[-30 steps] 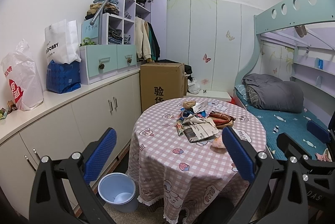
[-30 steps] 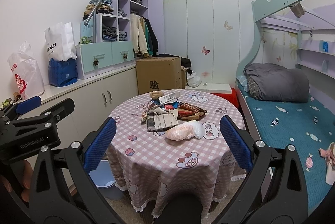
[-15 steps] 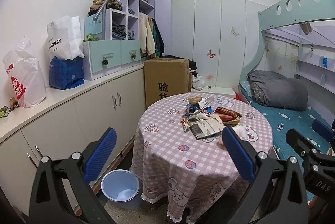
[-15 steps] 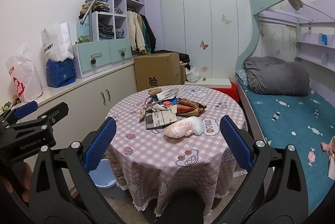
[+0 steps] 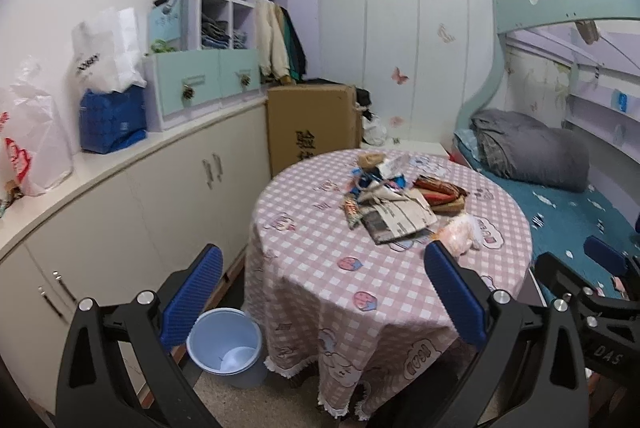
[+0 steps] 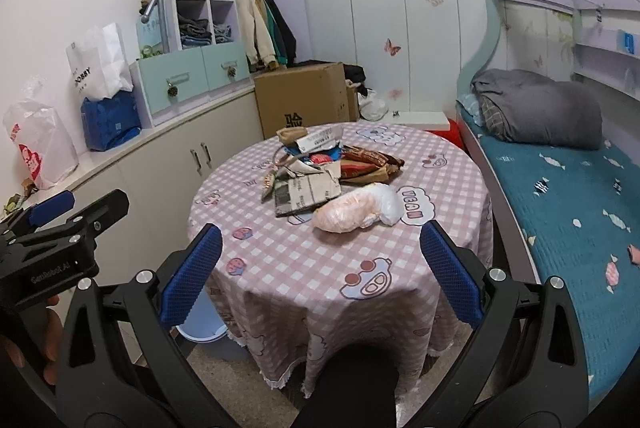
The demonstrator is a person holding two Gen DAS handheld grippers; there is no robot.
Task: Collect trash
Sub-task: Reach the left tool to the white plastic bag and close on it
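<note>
A round table (image 5: 320, 292) (image 6: 304, 268) with a pink checked cloth carries a heap of trash: folded newspaper (image 5: 396, 220) (image 6: 306, 193), snack wrappers (image 5: 440, 193) (image 6: 372, 161), and a crumpled plastic bag with something orange inside (image 5: 460, 234) (image 6: 354, 211). A light blue bin (image 5: 226, 346) (image 6: 200, 328) stands on the floor left of the table. My left gripper (image 5: 324, 296) is open and empty, held back from the table. My right gripper (image 6: 320, 272) is also open and empty, in front of the table's near edge.
White cabinets (image 5: 132, 211) with bags on top run along the left wall. A cardboard box (image 5: 312, 125) stands behind the table. A bunk bed (image 6: 560, 187) with a grey duvet fills the right side. A hand (image 6: 28, 340) holds the left gripper.
Both grippers have drawn back a little and tilted down, so the table sits lower and the bin shows more. Their jaws stay open. The trash has not moved.
</note>
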